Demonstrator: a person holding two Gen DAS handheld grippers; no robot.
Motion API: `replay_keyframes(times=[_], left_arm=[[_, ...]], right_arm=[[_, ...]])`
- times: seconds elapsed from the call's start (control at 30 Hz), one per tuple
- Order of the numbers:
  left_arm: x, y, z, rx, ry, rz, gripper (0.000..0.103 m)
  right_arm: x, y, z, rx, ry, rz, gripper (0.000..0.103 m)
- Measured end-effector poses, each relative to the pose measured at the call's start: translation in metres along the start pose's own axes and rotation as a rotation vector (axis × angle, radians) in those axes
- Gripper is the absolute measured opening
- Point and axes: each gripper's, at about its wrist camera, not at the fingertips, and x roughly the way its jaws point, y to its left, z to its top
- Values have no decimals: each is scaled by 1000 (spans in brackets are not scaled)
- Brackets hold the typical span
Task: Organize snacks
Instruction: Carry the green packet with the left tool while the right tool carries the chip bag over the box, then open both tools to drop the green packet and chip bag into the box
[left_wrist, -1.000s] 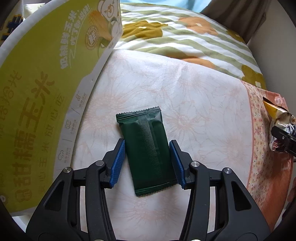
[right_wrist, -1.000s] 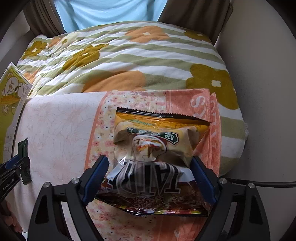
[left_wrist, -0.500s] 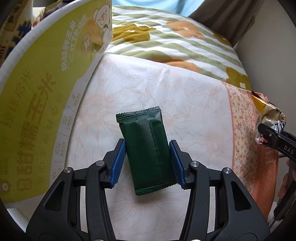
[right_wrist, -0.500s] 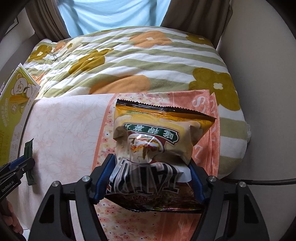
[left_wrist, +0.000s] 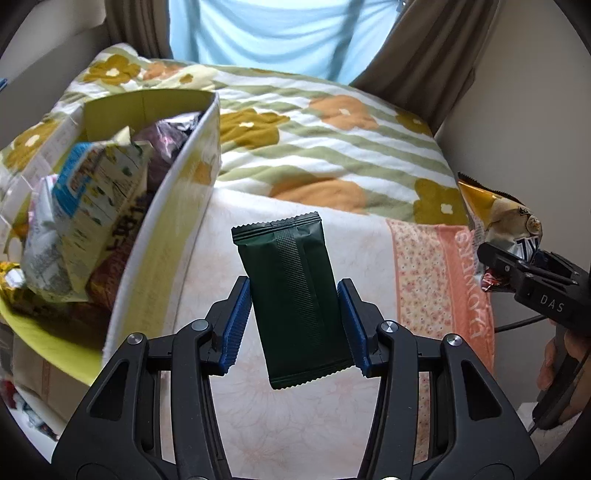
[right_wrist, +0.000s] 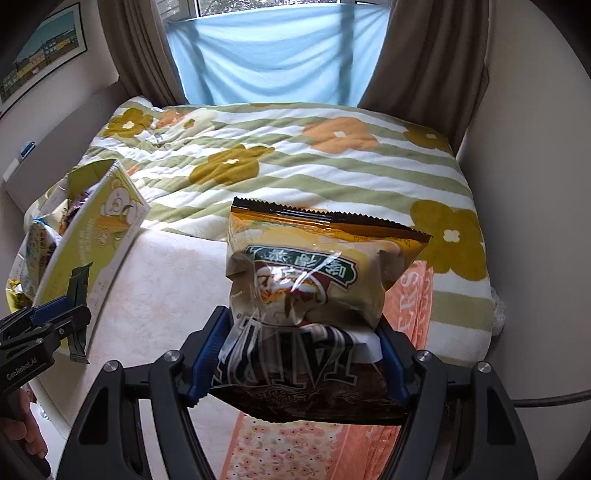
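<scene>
Both tools raised off the bed, left tool (left_wrist: 293, 325) pinching green packet (left_wrist: 291, 302), right tool (right_wrist: 299, 360) pinching chip bag (right_wrist: 314, 280)

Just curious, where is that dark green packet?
The dark green packet is between the left gripper's fingers, above the pale cloth, right of the yellow box.

The left gripper (left_wrist: 294, 323) is being held clamped at lower centre of its view; the right gripper (right_wrist: 301, 360) is likewise being kept clamped, lower centre.

Left tool (left_wrist: 294, 325), right tool (right_wrist: 300, 360): black frames, blue ribbed pads, silver screws; lettering possibly "DAS".
</scene>
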Motion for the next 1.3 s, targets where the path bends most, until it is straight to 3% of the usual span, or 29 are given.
replay_keyframes(times=[0.27, 0.5, 0.53, 0.7, 0.9, 1.13, 1.2, 1.23, 1.27, 1.3], left_arm=[[-70, 32, 37, -18, -99, -14, 44], [-103, 102, 68, -8, -132, -16, 44], [-104, 114, 73, -1, -129, -21, 44], [-100, 172, 99, 61, -94, -50, 44], [-68, 236, 131, 156, -12, -68, 44], [-22, 267, 149, 237, 81, -59, 45], [-14, 271, 149, 245, 98, -87, 53], [-10, 272, 148, 248, 109, -84, 85], [-8, 273, 147, 246, 105, -60, 103], [-8, 276, 146, 237, 85, -30, 103]], right_arm=[[-47, 67, 30, -101, -92, 128, 69], [-59, 131, 49, -135, -134, 199, 69], [-59, 155, 54, -132, -148, 207, 69], [-54, 200, 63, -94, -162, 208, 69], [-33, 261, 83, -22, -167, 190, 69], [-8, 304, 96, 21, -109, 162, 69], [-6, 308, 99, 26, -96, 158, 69], [-4, 309, 101, 28, -92, 156, 69], [-2, 311, 103, 28, -87, 156, 69], [-1, 312, 104, 27, -82, 155, 69]])
